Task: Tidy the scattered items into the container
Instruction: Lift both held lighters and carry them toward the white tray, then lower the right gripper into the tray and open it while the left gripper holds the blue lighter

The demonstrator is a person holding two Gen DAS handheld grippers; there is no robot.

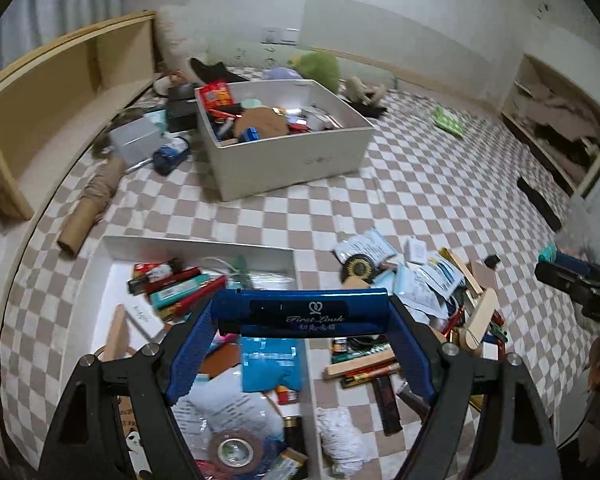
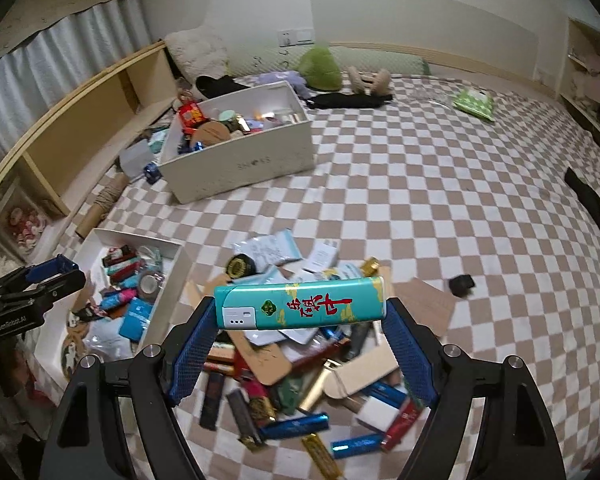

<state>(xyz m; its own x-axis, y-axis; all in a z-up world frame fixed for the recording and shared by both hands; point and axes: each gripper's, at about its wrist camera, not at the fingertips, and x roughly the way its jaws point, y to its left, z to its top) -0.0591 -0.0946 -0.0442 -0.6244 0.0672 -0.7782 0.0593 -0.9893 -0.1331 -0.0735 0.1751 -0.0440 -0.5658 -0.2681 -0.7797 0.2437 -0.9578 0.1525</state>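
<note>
1. My left tool [image 1: 300, 314] clamps a dark blue lighter [image 1: 300, 312] crosswise between its pads, above the near white tray [image 1: 196, 246], which holds packets and a tape roll.
2. The pile of scattered items [image 2: 300, 372] lies on the checkered bed [image 2: 420, 184], just right of that tray.
3. My right tool [image 2: 300, 308] grips a teal lighter [image 2: 300, 307] end to end, over the pile.
4. A fuller white box [image 2: 236, 168] sits farther back.
</note>
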